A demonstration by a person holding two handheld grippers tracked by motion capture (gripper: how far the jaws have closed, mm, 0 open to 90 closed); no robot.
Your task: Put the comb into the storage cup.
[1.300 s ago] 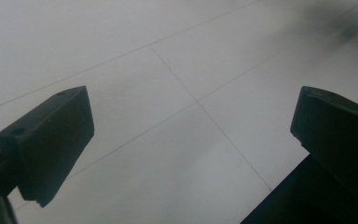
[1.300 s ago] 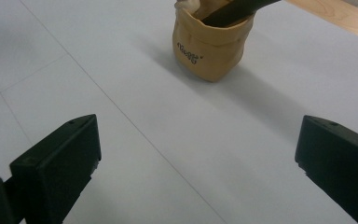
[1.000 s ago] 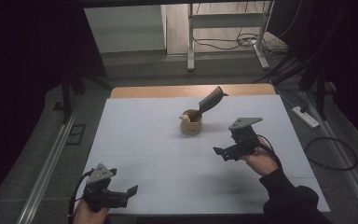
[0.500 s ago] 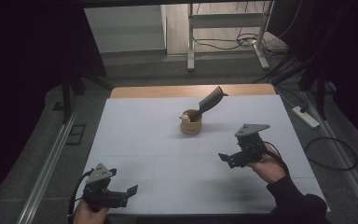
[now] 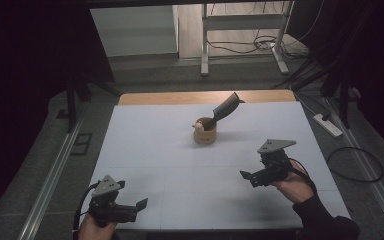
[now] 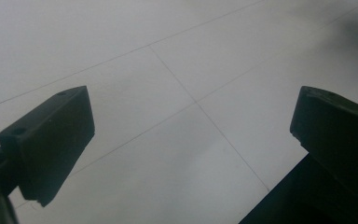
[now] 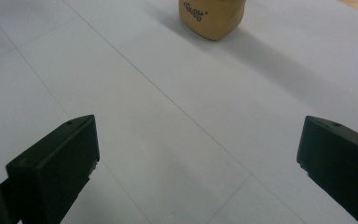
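Note:
A tan wooden cup [image 5: 205, 133] stands near the middle-back of the white table [image 5: 155, 145], with a dark flat utensil [image 5: 226, 108] leaning out of it to the upper right and a small pale item at its rim. The cup's lower part [image 7: 213, 16] appears at the top of the right gripper view. My right gripper [image 5: 248, 177] hovers at the right front of the table, jaws wide apart and empty [image 7: 198, 163]. My left gripper [image 5: 141, 205] sits at the front left edge, jaws spread, nothing between them [image 6: 191, 135].
A bare wooden strip [image 5: 180, 97] runs along the table's far edge. Beyond it stand a metal frame's legs [image 5: 205, 45] and loose cables on the floor. A white power strip [image 5: 330, 125] lies on the floor at right.
My right gripper has drawn back from the cup toward the front right of the table, staying open. The left gripper has not moved.

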